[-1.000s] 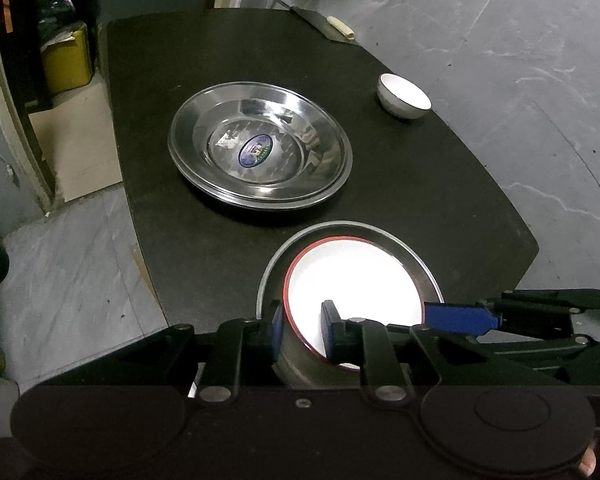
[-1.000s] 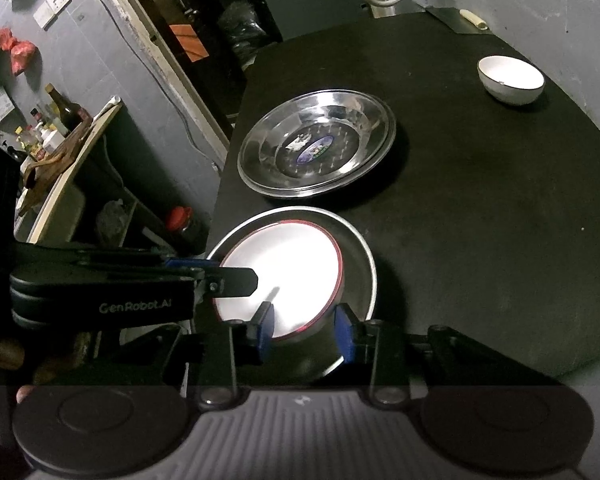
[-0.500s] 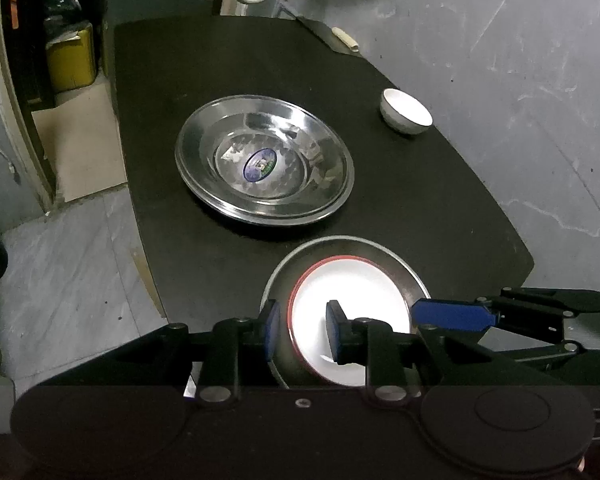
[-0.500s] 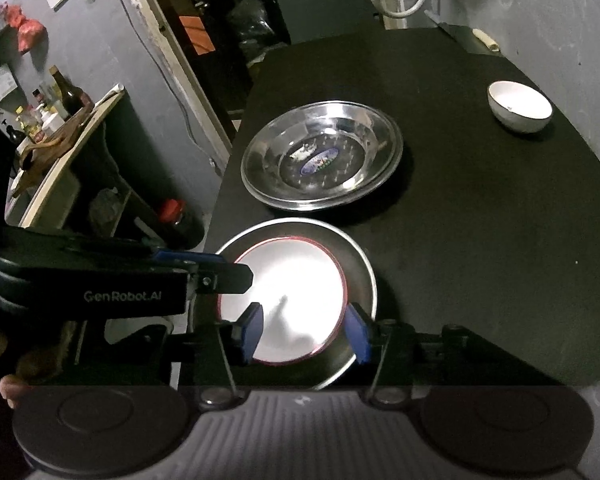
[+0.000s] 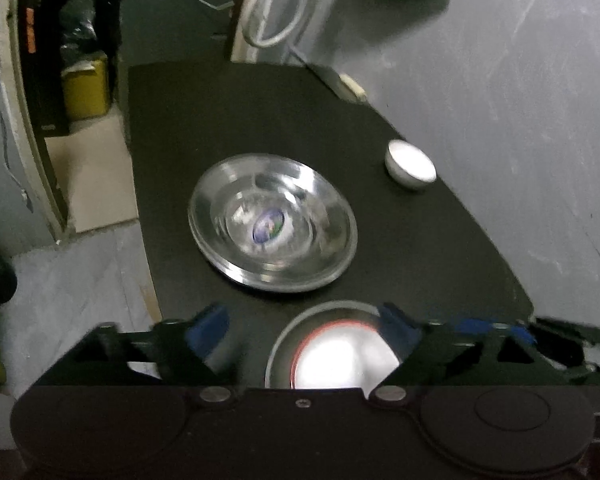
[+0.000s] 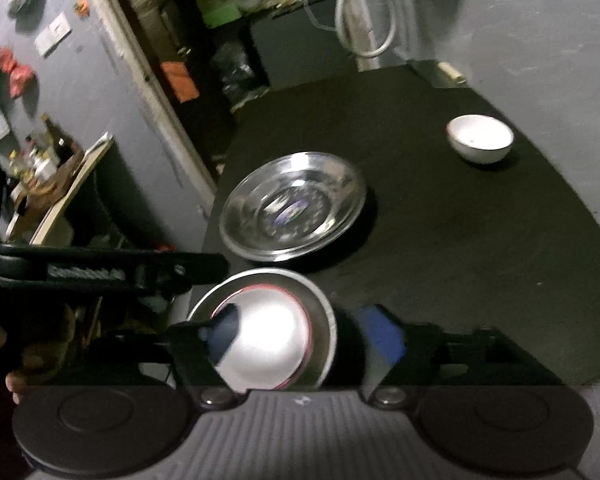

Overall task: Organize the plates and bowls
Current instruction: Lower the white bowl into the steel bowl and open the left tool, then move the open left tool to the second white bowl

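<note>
A white plate with a red rim lies in a steel plate at the black table's near edge; both also show in the right wrist view, the white plate in the steel plate. A larger steel plate with an oval sticker sits mid-table, also seen in the right wrist view. A small white bowl stands at the far right, also seen in the right wrist view. My left gripper is open wide, above the stacked plates. My right gripper is open wide around them.
The black table ends close to the stacked plates. A knife-like tool lies at the far edge. A doorway with a yellow box lies left. Shelves with bottles stand left of the table.
Both grippers have opened wide, letting go of the stacked plates' rims. Both have pulled back and risen, so the table looks farther away.
</note>
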Available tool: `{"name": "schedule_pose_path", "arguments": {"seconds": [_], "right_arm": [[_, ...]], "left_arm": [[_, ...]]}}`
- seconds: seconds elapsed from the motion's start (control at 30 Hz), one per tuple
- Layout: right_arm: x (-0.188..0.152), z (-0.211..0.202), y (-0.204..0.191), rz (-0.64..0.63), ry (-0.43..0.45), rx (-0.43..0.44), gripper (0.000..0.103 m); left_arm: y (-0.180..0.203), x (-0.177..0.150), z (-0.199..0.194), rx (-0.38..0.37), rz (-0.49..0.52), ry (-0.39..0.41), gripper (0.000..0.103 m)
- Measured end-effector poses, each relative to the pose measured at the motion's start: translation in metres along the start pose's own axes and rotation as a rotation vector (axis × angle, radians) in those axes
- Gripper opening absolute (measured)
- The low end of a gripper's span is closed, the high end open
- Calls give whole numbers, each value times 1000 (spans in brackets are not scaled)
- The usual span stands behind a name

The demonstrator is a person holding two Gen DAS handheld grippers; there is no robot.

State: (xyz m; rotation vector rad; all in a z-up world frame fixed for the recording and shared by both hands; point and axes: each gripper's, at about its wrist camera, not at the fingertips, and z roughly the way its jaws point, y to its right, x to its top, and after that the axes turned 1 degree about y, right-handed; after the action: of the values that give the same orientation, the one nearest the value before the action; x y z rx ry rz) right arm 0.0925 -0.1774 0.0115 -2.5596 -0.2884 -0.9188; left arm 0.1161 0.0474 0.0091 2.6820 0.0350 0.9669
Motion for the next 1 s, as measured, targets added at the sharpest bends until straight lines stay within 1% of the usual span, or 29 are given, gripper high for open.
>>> {"name": "schedule_pose_path", "arguments": {"seconds": [0.03,0.1,0.13,0.17,0.27,0.33,0.4,0.47,0.7,1.0], "right_arm": [[1,-1,5,17,7,-1,93],[2,-2,14,46,14,-6,98],[3,-3,19,62,19,-16,101],[4,-3,24,77,25,-27,103],[8,-2,40,118,38,-58,103],[10,-3,48,144,50,-81,103],[12,-2,59,167,58,-91,103],[15,0,70,188,61,-105,103],[31,12,103,221,73,-138,103],[59,40,149,271,90,-163,103]], "left_arm": [[0,2,0,7,-7,14,96],[2,6,1,27,-17,38,102],[2,9,3,37,-17,45,102],[4,12,6,49,-15,47,102],[8,23,16,88,-8,42,102],[13,32,26,110,2,12,102],[18,43,36,87,14,-16,102],[24,51,43,74,26,-17,102],[55,78,78,90,136,-14,102],[96,115,138,96,225,-25,102]]}}
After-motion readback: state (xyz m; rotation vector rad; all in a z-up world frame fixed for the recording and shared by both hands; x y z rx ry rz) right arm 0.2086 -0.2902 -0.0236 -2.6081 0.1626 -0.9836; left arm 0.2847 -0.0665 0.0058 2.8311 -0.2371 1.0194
